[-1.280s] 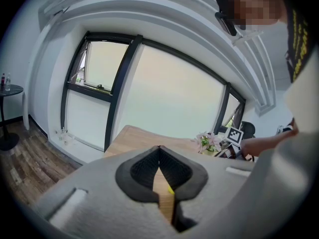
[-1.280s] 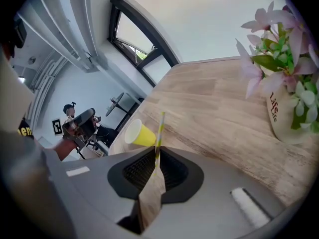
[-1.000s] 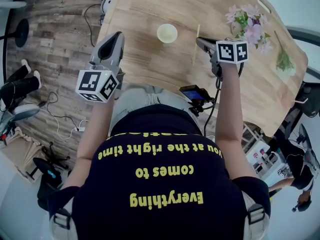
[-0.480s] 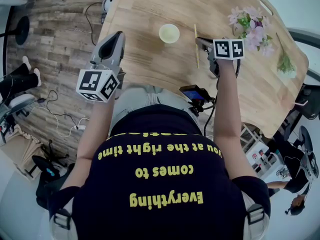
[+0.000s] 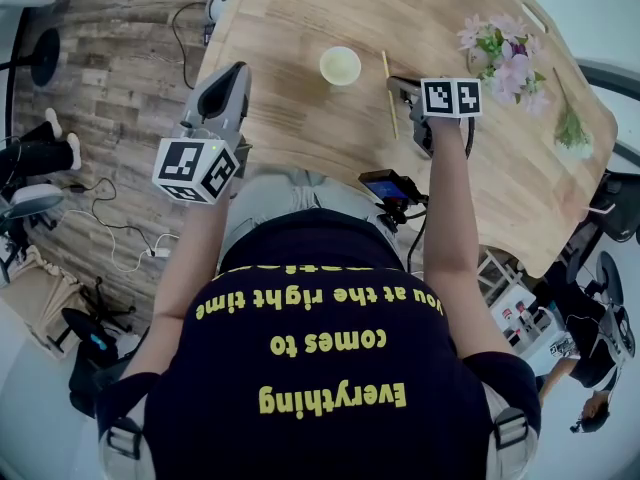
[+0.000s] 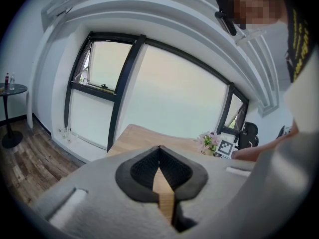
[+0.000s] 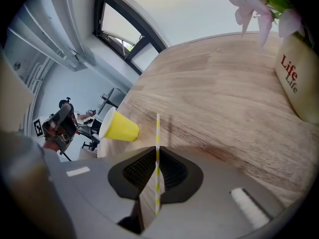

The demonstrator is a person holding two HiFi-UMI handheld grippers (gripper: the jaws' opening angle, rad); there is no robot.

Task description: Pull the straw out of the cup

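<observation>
Straw (image 7: 157, 133) outside yellow cup (image 7: 122, 127), pinched between right gripper (image 7: 157, 156) fingers (image 7: 138, 172)

shirt (image 5: 320, 308) "Everything comes to you at the right time" (upside down), vase (image 7: 299, 83) "Life"

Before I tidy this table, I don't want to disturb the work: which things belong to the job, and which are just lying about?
Job: striped straw, gripped in the right tongs; yellow cup.
Lying about: flower pot; loose green sprig; left tongs, shut and empty.
</observation>
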